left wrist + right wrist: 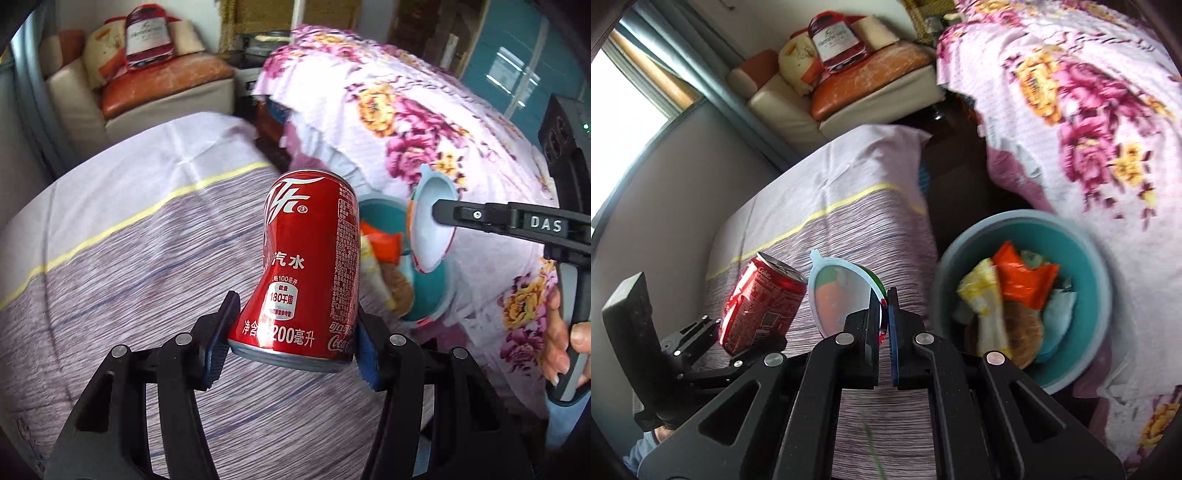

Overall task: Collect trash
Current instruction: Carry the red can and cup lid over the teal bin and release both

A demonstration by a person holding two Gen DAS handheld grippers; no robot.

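Both loads are mid-carry: the left gripper (291,347) clamps a dented red can (310,269), the right gripper (884,317) pinches a peeled lid (842,291), and next comes release over the teal bin (1086,258) at right.

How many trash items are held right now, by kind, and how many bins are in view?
Dented red aluminium soda can, in the left gripper: 1
Round peel-off foil lid, in the right gripper: 1
Teal round plastic bin: 1
Total: 3
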